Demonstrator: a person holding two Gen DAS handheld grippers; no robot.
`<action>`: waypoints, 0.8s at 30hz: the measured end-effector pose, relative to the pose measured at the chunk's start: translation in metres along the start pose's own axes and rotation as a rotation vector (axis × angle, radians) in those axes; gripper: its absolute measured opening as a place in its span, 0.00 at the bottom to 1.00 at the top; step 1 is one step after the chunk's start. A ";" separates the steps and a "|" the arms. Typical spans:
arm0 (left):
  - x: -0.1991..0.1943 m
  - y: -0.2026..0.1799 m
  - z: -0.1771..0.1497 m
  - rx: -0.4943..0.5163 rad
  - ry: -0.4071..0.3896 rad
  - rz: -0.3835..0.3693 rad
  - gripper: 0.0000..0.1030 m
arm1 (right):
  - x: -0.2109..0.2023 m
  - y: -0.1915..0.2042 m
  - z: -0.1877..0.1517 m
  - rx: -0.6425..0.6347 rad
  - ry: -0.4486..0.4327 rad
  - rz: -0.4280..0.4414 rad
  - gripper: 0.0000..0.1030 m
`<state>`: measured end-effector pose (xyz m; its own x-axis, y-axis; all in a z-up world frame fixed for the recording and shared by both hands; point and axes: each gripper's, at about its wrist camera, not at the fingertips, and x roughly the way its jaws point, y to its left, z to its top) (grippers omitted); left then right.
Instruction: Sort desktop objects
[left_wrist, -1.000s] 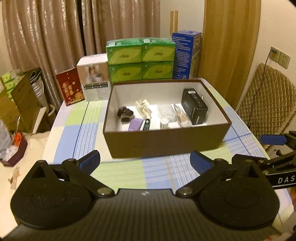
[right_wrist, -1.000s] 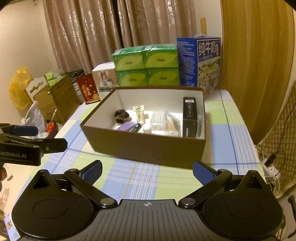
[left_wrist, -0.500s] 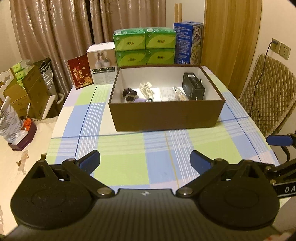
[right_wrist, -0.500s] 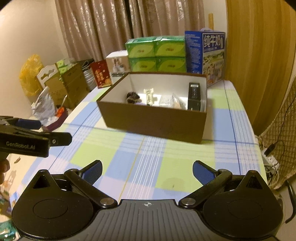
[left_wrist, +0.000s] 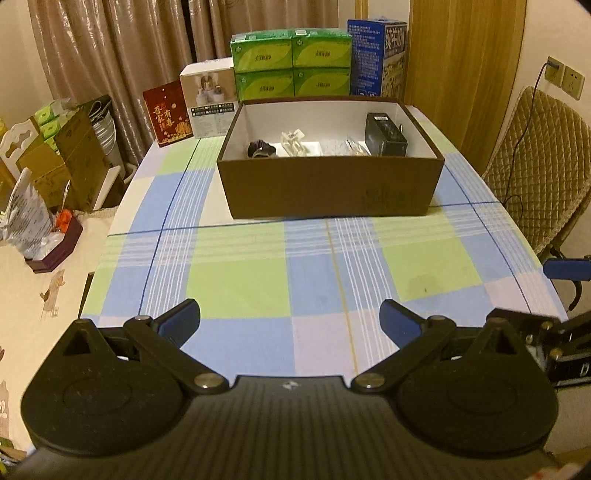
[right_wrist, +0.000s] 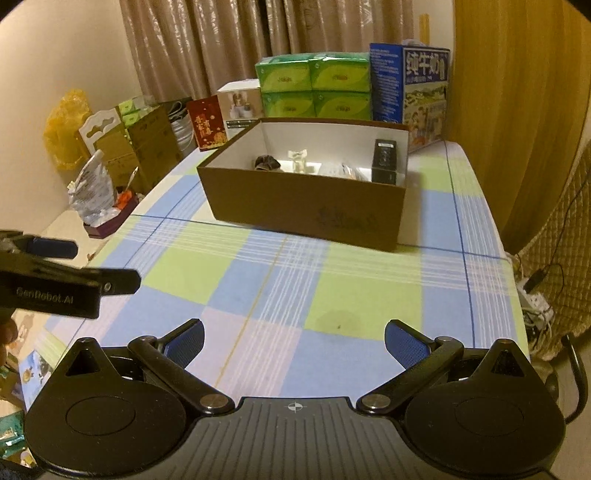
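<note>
The brown box (left_wrist: 330, 184) sits at the far end of the checked tablecloth (left_wrist: 236, 284), and inside it are a black device (left_wrist: 384, 138) at the right, a white clip-like piece (left_wrist: 293, 143) and a dark bundle (left_wrist: 261, 148). Well short of it, left gripper (left_wrist: 290, 319) hangs wide open, nothing between its fingers. Right gripper (right_wrist: 293, 343) likewise: spread wide, empty, box well ahead.

Both wrist views look forward across the checked table (left_wrist: 236, 280) from its near edge. Both share the brown box (left_wrist: 328, 184) at 12 o'clock, well ahead.
</note>
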<state>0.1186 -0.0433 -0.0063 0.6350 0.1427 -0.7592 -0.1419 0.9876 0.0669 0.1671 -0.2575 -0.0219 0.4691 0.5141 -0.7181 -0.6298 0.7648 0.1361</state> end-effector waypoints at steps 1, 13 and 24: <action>0.000 -0.001 -0.002 -0.002 0.002 0.004 0.99 | -0.001 -0.002 0.000 0.004 0.000 -0.002 0.98; -0.008 -0.004 -0.023 -0.032 0.012 0.028 0.99 | -0.007 -0.005 -0.009 -0.005 0.012 0.004 0.98; -0.008 -0.007 -0.026 -0.036 0.012 0.029 0.99 | -0.005 -0.007 -0.010 0.003 0.027 0.018 0.98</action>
<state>0.0945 -0.0536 -0.0178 0.6206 0.1707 -0.7653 -0.1877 0.9800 0.0663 0.1631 -0.2698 -0.0258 0.4406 0.5173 -0.7337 -0.6360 0.7567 0.1516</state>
